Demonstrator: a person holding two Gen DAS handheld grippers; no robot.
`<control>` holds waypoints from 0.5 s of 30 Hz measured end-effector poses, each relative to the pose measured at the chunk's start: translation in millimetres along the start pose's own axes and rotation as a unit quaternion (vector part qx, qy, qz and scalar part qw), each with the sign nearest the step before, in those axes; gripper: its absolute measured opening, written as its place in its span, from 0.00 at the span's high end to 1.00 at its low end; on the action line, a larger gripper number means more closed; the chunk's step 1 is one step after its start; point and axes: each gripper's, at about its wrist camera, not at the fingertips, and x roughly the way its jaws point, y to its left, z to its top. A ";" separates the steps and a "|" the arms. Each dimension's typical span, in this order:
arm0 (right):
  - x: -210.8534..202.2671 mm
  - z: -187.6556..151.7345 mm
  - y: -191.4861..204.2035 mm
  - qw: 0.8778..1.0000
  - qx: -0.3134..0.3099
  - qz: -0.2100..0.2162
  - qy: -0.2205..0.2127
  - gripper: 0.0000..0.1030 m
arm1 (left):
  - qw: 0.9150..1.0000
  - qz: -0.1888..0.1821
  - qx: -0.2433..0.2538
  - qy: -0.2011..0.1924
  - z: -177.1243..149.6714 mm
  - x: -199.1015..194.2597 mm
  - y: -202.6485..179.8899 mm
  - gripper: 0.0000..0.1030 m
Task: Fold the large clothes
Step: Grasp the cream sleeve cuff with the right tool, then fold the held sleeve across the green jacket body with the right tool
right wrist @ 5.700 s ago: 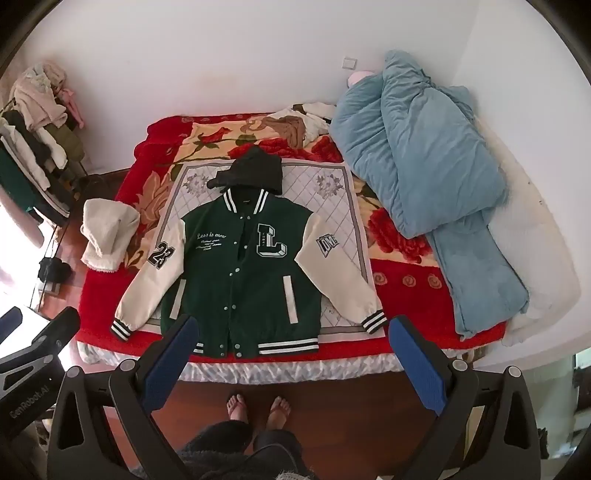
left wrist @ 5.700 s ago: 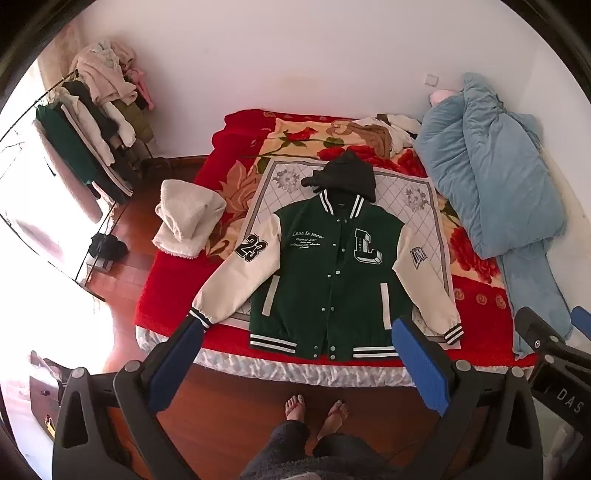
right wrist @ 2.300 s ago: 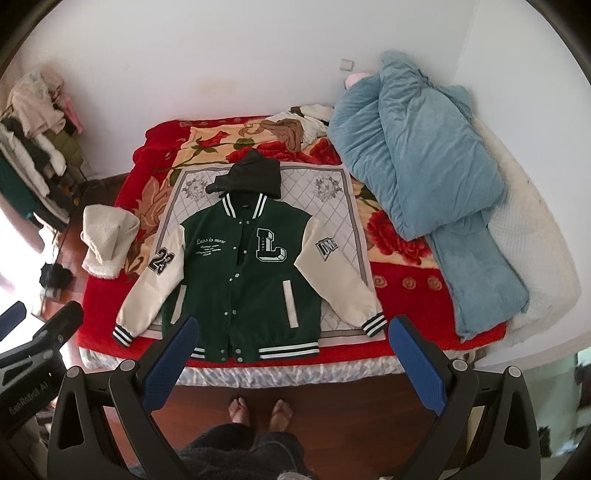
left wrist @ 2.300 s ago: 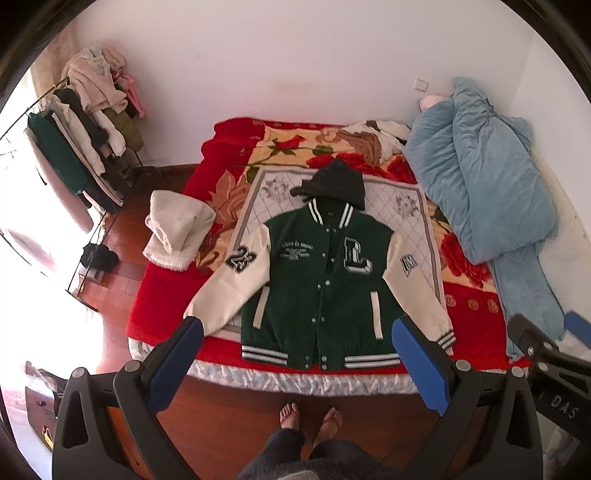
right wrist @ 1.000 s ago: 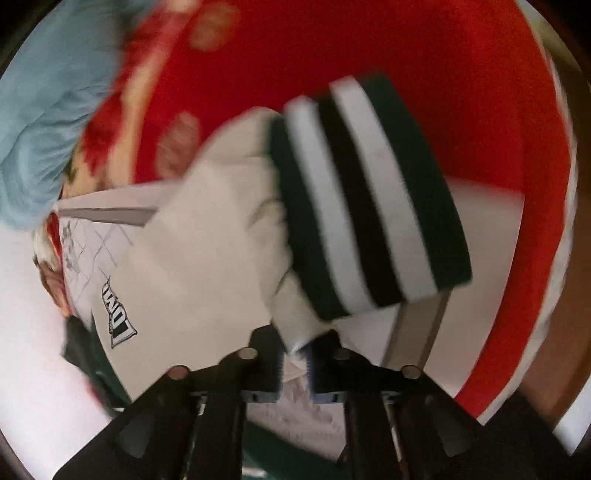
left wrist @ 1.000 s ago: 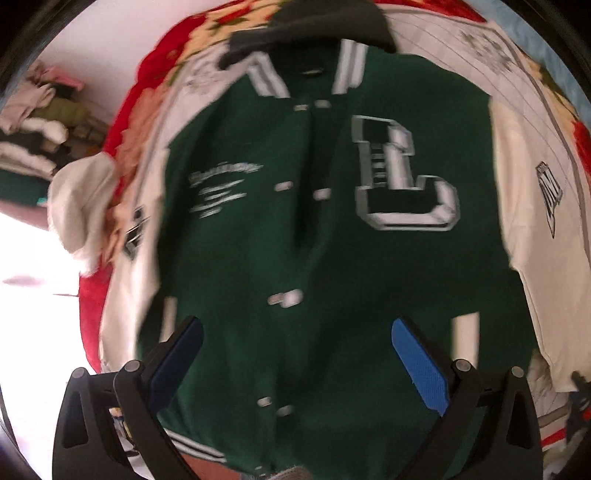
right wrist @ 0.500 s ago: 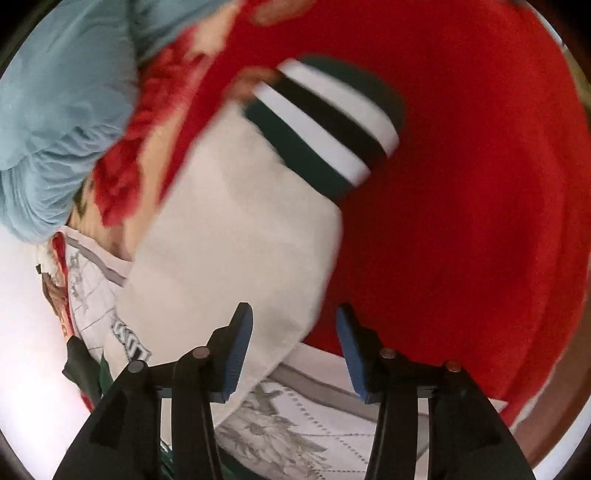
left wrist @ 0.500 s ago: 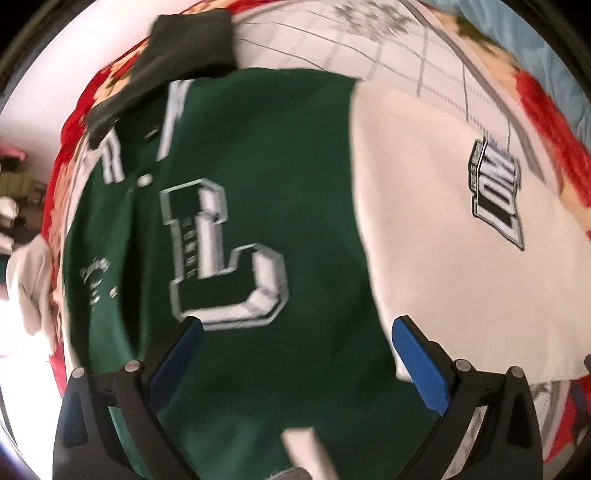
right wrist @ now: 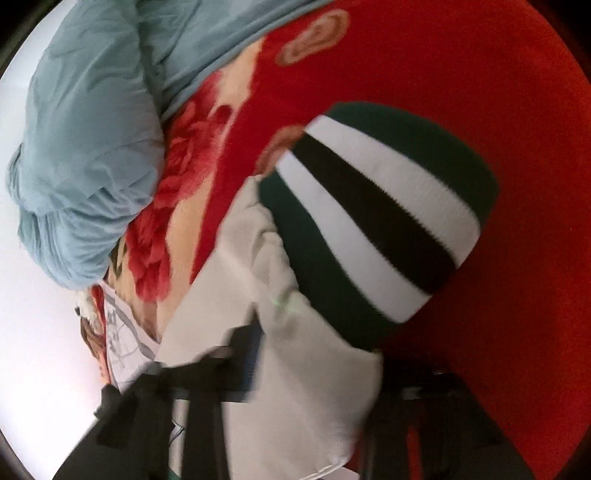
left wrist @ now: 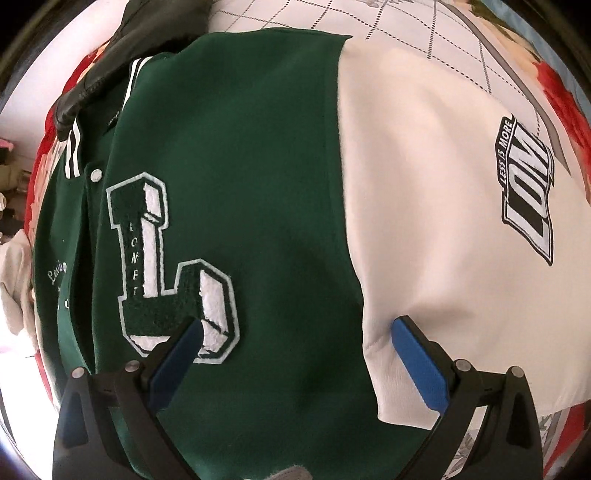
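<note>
A green varsity jacket (left wrist: 266, 206) with cream sleeves lies flat on the bed, a white "L" patch on its chest. My left gripper (left wrist: 295, 328) is open, low over the seam where the green body meets the cream sleeve (left wrist: 443, 206). In the right wrist view the sleeve's cream end (right wrist: 295, 369) with its striped cuff (right wrist: 373, 218) lies between the fingers of my right gripper (right wrist: 317, 373). One blue pad (right wrist: 251, 354) shows at the left; the other finger is hidden behind the cloth.
A red floral blanket (right wrist: 498, 92) covers the bed. A light blue duvet (right wrist: 92, 129) lies bunched beyond the sleeve. A black hood (left wrist: 110, 55) lies at the jacket's collar. A white quilted mat (left wrist: 424, 29) lies under the jacket.
The left gripper has come down closer to the jacket's shoulder seam. The right gripper, shut on the sleeve a second ago and open half a second ago, now has the sleeve end between its fingers.
</note>
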 end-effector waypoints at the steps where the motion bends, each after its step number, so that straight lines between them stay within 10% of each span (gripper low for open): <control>1: -5.2 2.5 0.1 1.000 0.003 0.009 0.003 0.94 | 1.000 0.000 -0.001 0.000 0.6 -0.1 -0.2 0.00; 15: -82.8 -63.4 212.1 0.972 -0.172 0.154 0.041 0.96 | 0.997 -0.004 -0.082 -0.011 -22.8 -31.3 97.1 0.00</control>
